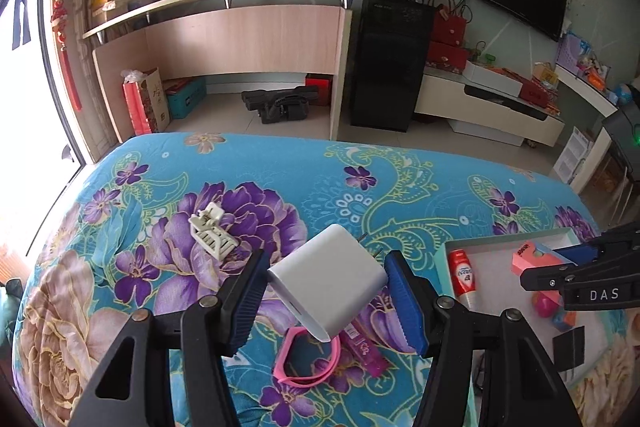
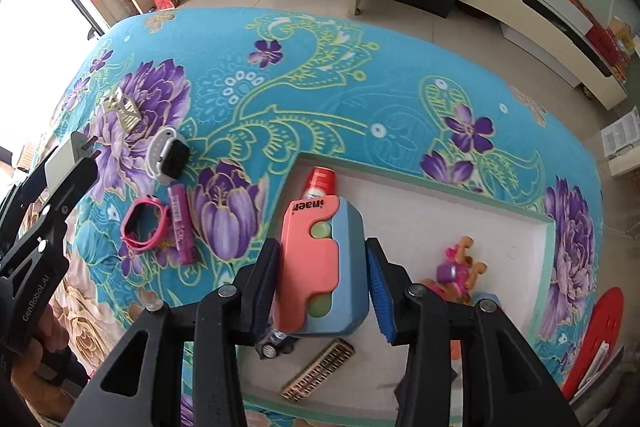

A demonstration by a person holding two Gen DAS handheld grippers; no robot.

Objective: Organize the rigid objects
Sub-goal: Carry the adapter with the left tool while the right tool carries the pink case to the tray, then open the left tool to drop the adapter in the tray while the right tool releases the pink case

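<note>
My left gripper [image 1: 328, 293] is shut on a white charger cube [image 1: 328, 283] and holds it tilted in the air above the flowered bedspread [image 1: 360, 167]. My right gripper [image 2: 322, 287] is shut on a pink and blue box [image 2: 320, 267], which hangs over a shallow white tray with a mint rim [image 2: 420, 181]. In the left wrist view the right gripper [image 1: 560, 261] and its pink box [image 1: 534, 259] hover over that tray [image 1: 504, 241]. At the right wrist view's left edge the left gripper [image 2: 76, 155] shows with the charger [image 2: 60, 161].
The tray holds a red can [image 2: 320, 181], a pink toy figure [image 2: 452, 275], a toy car [image 2: 272, 345] and a gold ribbed piece [image 2: 318, 371]. On the bedspread lie a pink band [image 2: 144, 225], a magenta tube [image 2: 182, 227], a white smartwatch [image 2: 168, 157] and a cream clip [image 2: 122, 111].
</note>
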